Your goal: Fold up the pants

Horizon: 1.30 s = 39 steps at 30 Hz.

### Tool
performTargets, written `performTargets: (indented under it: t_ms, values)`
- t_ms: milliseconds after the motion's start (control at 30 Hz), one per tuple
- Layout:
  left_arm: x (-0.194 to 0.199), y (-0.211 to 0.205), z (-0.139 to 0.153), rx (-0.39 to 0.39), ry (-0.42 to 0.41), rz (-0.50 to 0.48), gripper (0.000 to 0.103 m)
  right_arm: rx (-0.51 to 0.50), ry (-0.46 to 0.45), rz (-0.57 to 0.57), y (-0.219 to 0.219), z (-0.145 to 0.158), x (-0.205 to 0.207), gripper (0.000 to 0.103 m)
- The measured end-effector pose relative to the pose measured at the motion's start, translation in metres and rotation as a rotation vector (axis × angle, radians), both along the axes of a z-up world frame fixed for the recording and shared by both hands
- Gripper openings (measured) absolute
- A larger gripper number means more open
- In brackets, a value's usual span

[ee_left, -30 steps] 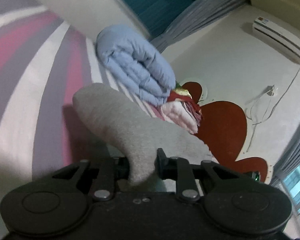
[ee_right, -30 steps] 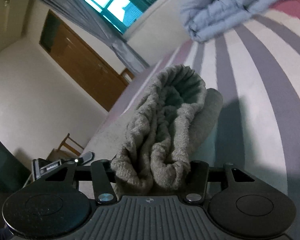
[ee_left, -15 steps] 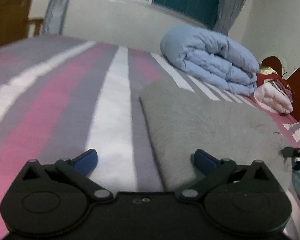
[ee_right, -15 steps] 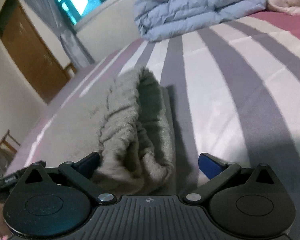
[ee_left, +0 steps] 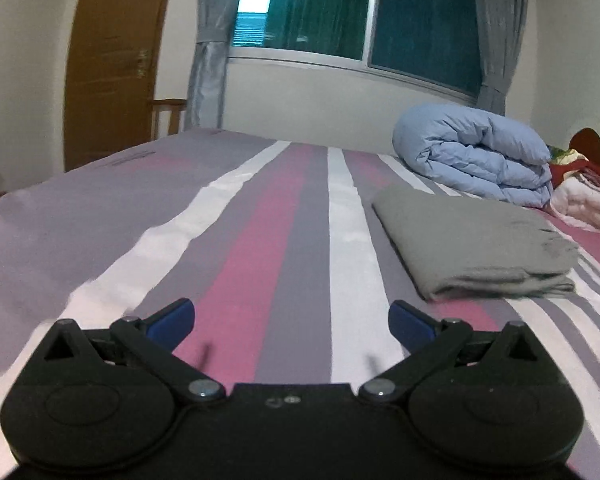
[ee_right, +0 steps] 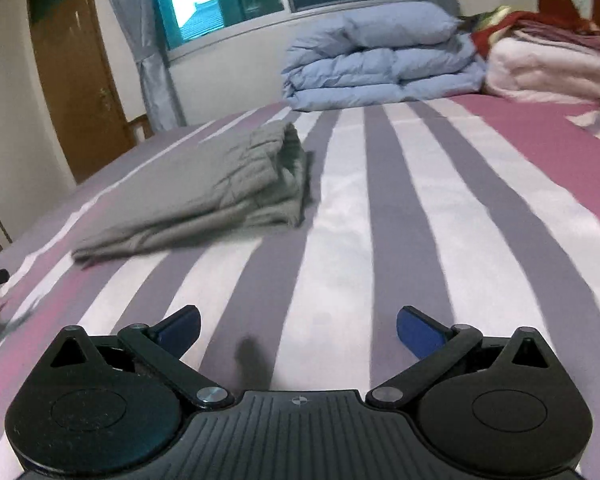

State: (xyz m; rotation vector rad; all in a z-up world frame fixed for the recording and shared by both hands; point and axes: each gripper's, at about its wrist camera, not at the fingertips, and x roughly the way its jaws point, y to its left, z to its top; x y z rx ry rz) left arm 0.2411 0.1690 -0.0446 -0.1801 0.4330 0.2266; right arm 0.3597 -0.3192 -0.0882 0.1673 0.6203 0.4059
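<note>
The striped bed (ee_left: 284,216) carries the grey pants (ee_left: 472,240) as a flat, squared, layered bundle just in front of the folded blue duvet (ee_left: 476,156) at the far side, so the folding looks finished, with at most some tidying of the bunched waistband end left. The left gripper (ee_left: 291,322) and right gripper (ee_right: 298,328), jaws just spread wide, hold nothing and sit well apart from the pants.

pants (ee_left: 472,240) released, folded on bed | left gripper (ee_left: 291,322), right gripper (ee_right: 298,330) opened (withdrawn)
</note>
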Motion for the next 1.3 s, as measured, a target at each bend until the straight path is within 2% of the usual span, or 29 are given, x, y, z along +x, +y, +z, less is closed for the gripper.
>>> performTargets:
  t_ms: [100, 267, 333, 367, 433, 533, 733, 900, 1133, 1300]
  values:
    - [-0.034, -0.013, 0.009, -0.042, -0.011, -0.018, 0.097, 0.01, -0.059, -0.047, -0.004, 0.015, -0.048, 0.103]
    - [-0.093, -0.051, 0.022, -0.006, -0.079, -0.049, 0.097, 0.039, -0.152, -0.109, -0.013, 0.041, -0.122, 0.103]
    - [-0.113, -0.068, 0.031, 0.049, -0.116, -0.016, 0.097, 0.076, -0.162, -0.113, -0.016, 0.048, -0.145, 0.103]
    - [-0.123, -0.074, 0.034, 0.044, -0.132, -0.01, 0.097, 0.098, -0.168, -0.116, -0.017, 0.051, -0.156, 0.103]
    - [-0.137, -0.087, 0.036, 0.016, -0.137, -0.063, 0.097, 0.11, -0.184, -0.099, -0.017, 0.056, -0.18, 0.103]
    - [-0.159, -0.11, 0.04, 0.059, -0.166, -0.101, 0.097, 0.075, -0.247, -0.097, -0.011, 0.065, -0.218, 0.103]
    - [-0.185, -0.128, 0.045, 0.066, -0.185, -0.138, 0.097, 0.062, -0.218, -0.019, 0.012, 0.073, -0.251, 0.103]
    - [-0.208, -0.138, 0.047, 0.08, -0.168, -0.138, 0.096, 0.035, -0.26, 0.033, 0.033, 0.078, -0.274, 0.103]
    - [-0.238, -0.147, 0.054, 0.064, -0.233, -0.15, 0.096, 0.016, -0.379, 0.045, 0.045, 0.086, -0.304, 0.103]
    - [-0.24, -0.156, 0.055, 0.046, -0.272, -0.18, 0.096, 0.016, -0.388, 0.031, 0.046, 0.086, -0.306, 0.103]
